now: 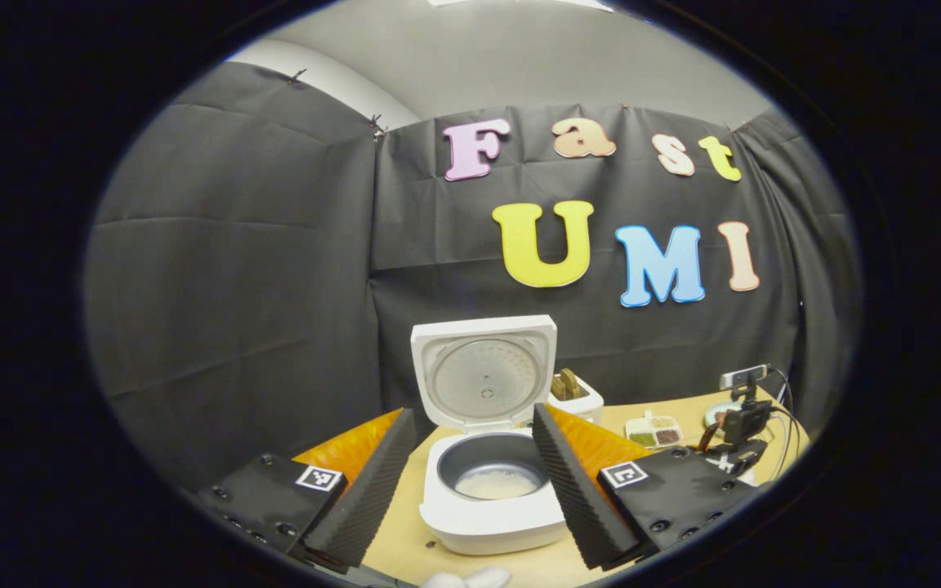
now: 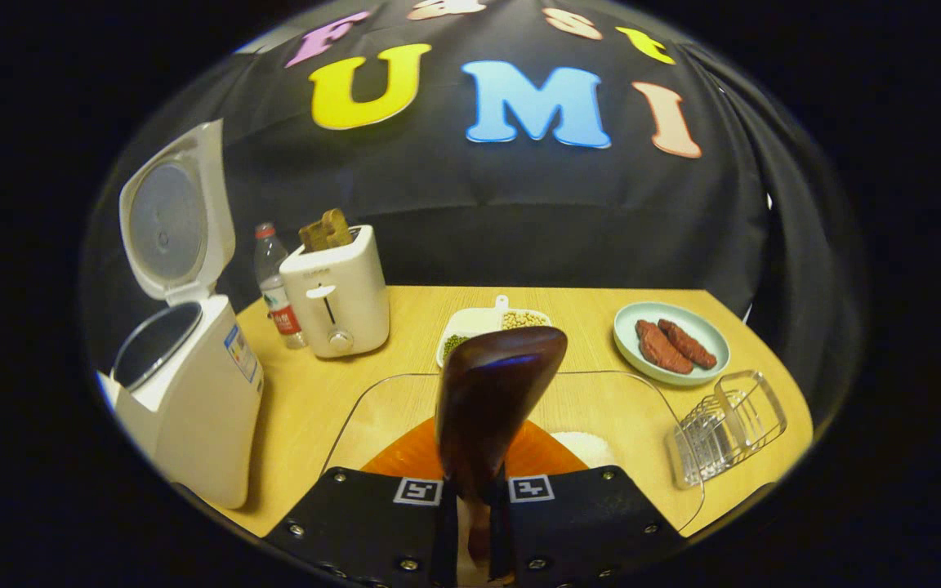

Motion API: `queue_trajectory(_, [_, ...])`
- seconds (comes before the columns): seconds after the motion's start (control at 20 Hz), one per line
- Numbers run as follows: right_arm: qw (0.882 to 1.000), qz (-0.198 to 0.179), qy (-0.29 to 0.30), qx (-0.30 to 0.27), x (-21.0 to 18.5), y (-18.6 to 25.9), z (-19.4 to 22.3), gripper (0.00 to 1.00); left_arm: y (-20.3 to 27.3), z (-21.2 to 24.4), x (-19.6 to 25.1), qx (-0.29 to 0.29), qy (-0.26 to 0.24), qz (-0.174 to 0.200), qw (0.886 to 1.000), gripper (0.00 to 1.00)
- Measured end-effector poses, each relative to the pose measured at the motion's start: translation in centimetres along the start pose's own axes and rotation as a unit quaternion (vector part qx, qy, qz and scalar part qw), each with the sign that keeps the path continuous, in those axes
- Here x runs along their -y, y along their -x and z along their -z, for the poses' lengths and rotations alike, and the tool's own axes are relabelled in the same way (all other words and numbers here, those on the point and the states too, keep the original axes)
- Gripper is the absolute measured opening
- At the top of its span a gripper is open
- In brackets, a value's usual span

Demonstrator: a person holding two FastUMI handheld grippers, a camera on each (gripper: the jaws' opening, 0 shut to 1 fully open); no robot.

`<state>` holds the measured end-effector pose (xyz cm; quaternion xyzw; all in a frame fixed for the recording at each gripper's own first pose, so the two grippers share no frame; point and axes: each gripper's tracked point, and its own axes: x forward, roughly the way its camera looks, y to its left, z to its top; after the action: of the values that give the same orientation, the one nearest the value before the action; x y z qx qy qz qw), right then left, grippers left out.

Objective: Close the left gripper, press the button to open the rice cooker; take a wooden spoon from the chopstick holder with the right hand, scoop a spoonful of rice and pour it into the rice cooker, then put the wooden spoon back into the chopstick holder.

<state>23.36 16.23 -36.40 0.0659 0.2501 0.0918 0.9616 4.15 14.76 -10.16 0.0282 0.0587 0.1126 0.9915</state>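
Wooden spoon (image 2: 491,400) clamped upright in closed right gripper (image 2: 470,523) for carrying; left gripper (image 1: 470,490) held wide open, empty, before opened rice cooker (image 1: 491,490).

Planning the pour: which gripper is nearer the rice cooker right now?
Left. The left gripper sits right in front of the open rice cooker; the right gripper, holding the wooden spoon, has it off to its left.

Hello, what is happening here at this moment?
The rice cooker stands open, lid up, with some rice in its pot. The left gripper hangs open in front of it. The right gripper is shut on a wooden spoon, held over a clear tray on the table.
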Motion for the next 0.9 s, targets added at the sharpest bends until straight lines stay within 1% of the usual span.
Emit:
queue_trajectory(0.1, [0.997, -0.011, -0.078, -0.006, 0.8, -0.1, -0.1, 0.15, -0.1, -0.1, -0.1, 0.001, 0.000, 0.000, 1.000, 0.99])
queue_trajectory(0.2, [0.989, -0.020, -0.144, -0.007, 1.5, -0.1, 0.0, 0.15, -0.1, -0.1, -0.1, 0.001, -0.001, 0.001, 1.000, 0.99])
queue_trajectory(0.35, [0.970, -0.041, -0.239, -0.009, 2.0, 0.0, 0.2, 0.15, -0.3, -0.1, 0.1, -0.001, 0.001, 0.004, 1.000, 1.00])
queue_trajectory(0.4, [0.964, -0.050, -0.263, -0.004, 2.0, 0.0, -0.1, 0.15, -0.4, -0.3, 0.2, -0.001, 0.001, 0.005, 1.000, 1.00])
queue_trajectory(0.5, [0.953, -0.069, -0.296, 0.001, 1.6, 0.2, -0.6, 0.15, -0.5, -0.5, 0.3, 0.002, -0.001, 0.006, 1.000, 0.99])
queue_trajectory(0.6, [0.945, -0.074, -0.319, 0.003, 1.9, 0.5, -0.8, 0.15, -0.4, -1.0, 0.6, 0.004, -0.004, 0.009, 1.000, 0.99])
queue_trajectory(0.7, [0.933, -0.086, -0.350, 0.010, 2.0, 0.7, -1.3, 0.15, -0.2, -1.5, 0.7, 0.010, -0.007, 0.010, 1.000, 0.99])
queue_trajectory(0.75, [0.925, -0.088, -0.369, 0.012, 2.2, 0.8, -1.5, 0.15, -0.2, -1.5, 0.8, 0.011, -0.008, 0.011, 1.000, 0.99])
queue_trajectory(0.9, [0.914, -0.089, -0.394, 0.025, 3.3, 1.2, -2.3, 0.15, 0.0, -1.9, 0.9, 0.013, -0.007, 0.011, 1.000, 0.99])
